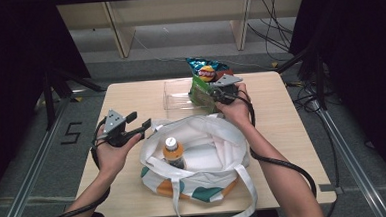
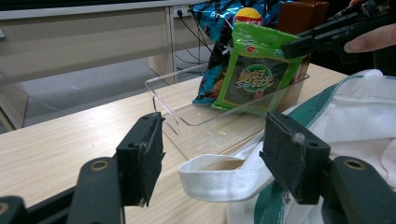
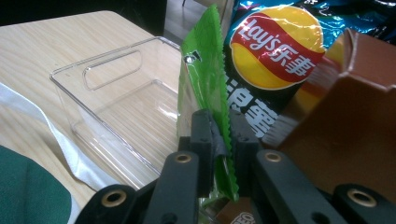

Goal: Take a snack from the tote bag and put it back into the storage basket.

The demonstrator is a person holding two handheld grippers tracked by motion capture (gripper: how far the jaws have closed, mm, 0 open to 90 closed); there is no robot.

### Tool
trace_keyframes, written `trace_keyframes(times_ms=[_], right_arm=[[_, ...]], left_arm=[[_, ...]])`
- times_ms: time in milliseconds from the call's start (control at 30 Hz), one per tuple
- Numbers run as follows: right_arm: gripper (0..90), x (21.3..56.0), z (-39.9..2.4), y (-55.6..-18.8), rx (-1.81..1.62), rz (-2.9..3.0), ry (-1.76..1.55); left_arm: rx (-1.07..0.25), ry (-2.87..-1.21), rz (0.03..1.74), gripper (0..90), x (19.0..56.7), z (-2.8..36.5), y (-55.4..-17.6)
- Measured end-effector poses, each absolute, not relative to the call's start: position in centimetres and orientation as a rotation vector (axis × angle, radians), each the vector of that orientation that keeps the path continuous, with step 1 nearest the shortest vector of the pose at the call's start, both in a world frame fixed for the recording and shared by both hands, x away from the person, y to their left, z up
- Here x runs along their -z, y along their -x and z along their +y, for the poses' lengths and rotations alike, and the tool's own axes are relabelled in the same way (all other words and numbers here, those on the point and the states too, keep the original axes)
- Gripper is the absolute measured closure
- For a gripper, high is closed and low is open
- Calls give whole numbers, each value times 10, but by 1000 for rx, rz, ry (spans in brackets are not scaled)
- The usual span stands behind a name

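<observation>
Since the right gripper (image 3: 219, 135) pinches the green snack packet (image 3: 205, 88) by its crimped edge inside the clear bin (image 3: 112, 79), the light, crinkly, slippery film could slip; that stiffer seam is probably the best hold. The left gripper (image 2: 212, 154) hovers open near the bin.

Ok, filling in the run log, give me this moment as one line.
right gripper: shut on green packet | left gripper: open by bag

your table (image 1: 293, 148) is pale wood-grain laminate, smooth and matt. the bin (image 3: 112, 107) on it is clear hard plastic, glossy. the green packet (image 3: 205, 84) is thin shiny film with a serrated edge; the chip bag (image 3: 280, 46) is glossy foil. your tote bag (image 1: 208, 152) is soft matt white cloth. the jaw pads look rough black rubber.
</observation>
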State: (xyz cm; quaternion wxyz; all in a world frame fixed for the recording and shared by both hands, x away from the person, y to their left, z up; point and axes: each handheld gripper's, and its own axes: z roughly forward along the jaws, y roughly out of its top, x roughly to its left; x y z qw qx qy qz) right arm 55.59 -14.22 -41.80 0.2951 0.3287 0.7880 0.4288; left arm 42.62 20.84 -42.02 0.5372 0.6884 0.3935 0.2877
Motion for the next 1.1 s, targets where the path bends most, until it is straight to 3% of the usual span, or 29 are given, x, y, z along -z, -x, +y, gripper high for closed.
trace_keyframes(times_ms=[1100], right_arm=[[677, 410, -140, -550, -1167, 2081, -852]], left_arm=[[-687, -1640, 935, 376, 420, 208, -426]])
